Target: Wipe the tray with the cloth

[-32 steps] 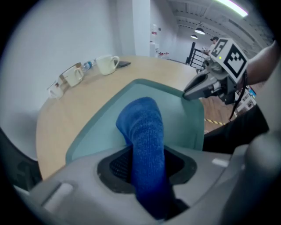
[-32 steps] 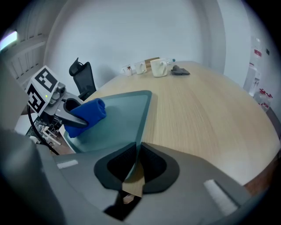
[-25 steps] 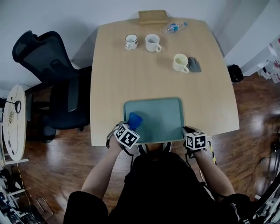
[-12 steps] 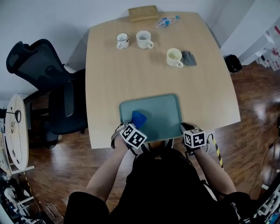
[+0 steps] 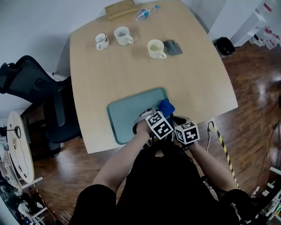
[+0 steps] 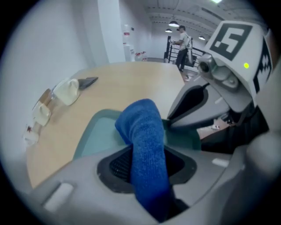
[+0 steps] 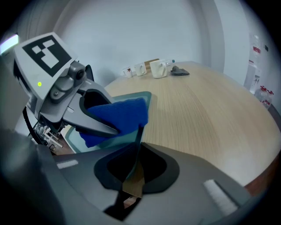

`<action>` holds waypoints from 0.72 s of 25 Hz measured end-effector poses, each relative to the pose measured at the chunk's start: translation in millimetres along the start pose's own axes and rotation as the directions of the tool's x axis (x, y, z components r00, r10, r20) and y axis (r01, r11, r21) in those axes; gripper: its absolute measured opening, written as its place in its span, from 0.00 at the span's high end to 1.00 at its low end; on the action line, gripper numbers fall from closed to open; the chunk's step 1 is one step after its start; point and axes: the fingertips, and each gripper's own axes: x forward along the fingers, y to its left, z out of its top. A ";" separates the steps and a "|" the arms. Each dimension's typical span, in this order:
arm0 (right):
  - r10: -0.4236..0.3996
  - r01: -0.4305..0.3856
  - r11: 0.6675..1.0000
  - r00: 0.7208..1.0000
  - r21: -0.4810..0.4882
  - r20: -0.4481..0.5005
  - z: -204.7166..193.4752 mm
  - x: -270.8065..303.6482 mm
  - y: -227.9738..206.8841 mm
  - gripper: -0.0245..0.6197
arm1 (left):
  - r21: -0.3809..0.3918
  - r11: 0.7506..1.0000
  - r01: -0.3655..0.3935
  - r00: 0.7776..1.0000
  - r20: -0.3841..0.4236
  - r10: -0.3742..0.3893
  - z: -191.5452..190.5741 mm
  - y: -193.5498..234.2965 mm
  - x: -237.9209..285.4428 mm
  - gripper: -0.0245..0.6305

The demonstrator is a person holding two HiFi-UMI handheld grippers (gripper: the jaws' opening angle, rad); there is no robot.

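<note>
Right claw (image 7: 135, 169): narrow, clamped on the near right rim of the tray, which runs edge-on between the jaws.
Left claw (image 6: 147, 167): closed on the blue cloth and pointing steeply down. It sits just beside the right claw, with the two marker cubes almost side by side.
Cloth (image 5: 167, 107): a folded blue wad sticking out past the left claw's tips. It hangs low at the tray's right end, by the rim. Whether it presses on the surface cannot be told.
Tray (image 5: 127, 115): teal, rectangular with rounded corners. It lies aslant at the counter's near edge, and its inside is bare apart from the cloth end.
Counter (image 5: 131, 74): light wood with a broad open middle.
Cream mug (image 5: 156, 48): upright, on the far right part of the counter.
Grey rag (image 5: 174, 46): crumpled, touching or just beside the cream mug's right side.
White mug (image 5: 122, 34): upright, farther back and to the left.
Small mug (image 5: 101, 41): dark-rimmed, just left of the white mug.
Bottle (image 5: 145, 12): clear plastic, lying on its side at the far edge.
Board (image 5: 119, 9): wooden, at the far edge, left of the bottle.
Chair (image 5: 26, 83): black office chair on the wooden floor, off the counter's left side.
</note>
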 end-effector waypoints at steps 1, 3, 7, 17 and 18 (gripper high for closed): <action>0.005 -0.005 1.000 1.000 0.005 0.003 0.2 -0.5 -0.3 0.91 | 0.022 1.000 0.014 1.000 0.010 -0.014 10.2 -3.2 3.1 0.73; 0.015 -0.015 1.000 1.000 0.015 0.007 -0.1 -2.1 -1.1 0.91 | 0.048 0.998 0.028 0.999 0.015 -0.029 20.7 -7.4 5.8 0.72; 0.021 -0.021 1.000 1.000 0.016 0.004 -5.0 -3.7 -3.1 0.91 | -0.032 0.999 0.041 0.998 0.058 -0.039 11.9 -12.0 0.9 0.72; -0.001 0.001 1.000 1.000 0.010 -0.008 -5.1 -1.6 -8.0 0.91 | -0.213 0.977 -0.021 0.999 -0.028 0.016 -133.3 9.6 -47.4 0.72; -0.006 0.006 1.000 1.000 0.010 -0.010 -5.2 -1.3 -7.9 0.91 | -0.246 0.969 -0.040 0.998 -0.049 0.028 -153.6 15.9 -54.3 0.72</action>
